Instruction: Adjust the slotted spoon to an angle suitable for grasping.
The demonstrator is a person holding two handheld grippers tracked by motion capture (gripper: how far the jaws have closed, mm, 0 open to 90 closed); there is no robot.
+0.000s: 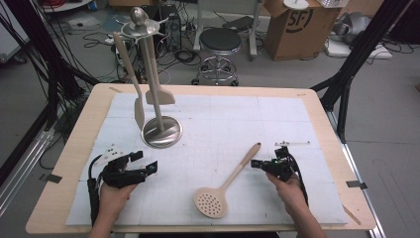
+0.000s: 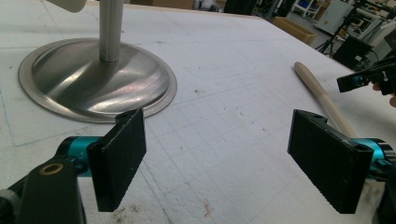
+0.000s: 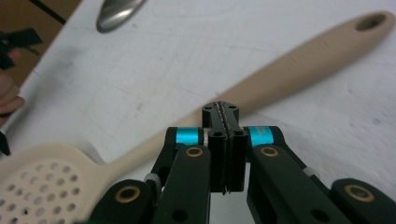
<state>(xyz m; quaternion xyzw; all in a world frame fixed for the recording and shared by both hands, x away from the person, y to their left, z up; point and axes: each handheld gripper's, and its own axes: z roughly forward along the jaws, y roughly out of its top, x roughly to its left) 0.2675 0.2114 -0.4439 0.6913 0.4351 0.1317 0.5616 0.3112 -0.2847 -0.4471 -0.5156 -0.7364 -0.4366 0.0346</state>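
A beige slotted spoon [image 1: 223, 188] lies flat on the white mat, its perforated head near me and its handle [image 3: 299, 65] running up to the right. My right gripper [image 1: 256, 163] hovers just right of the handle, jaws pressed together with nothing between them, as the right gripper view [image 3: 226, 116] shows. My left gripper [image 1: 148, 165] rests at the mat's left, jaws spread wide and empty [image 2: 219, 158]. A steel utensil stand [image 1: 161, 131] rises behind it, with two beige spatulas [image 1: 138, 109] hanging from its top.
The stand's round base [image 2: 93, 84] sits close ahead of the left jaws. A white mat [image 1: 223, 124] covers the wooden table. Beyond the far edge are a black stool [image 1: 219, 42], a cardboard box [image 1: 297, 25] and floor cables.
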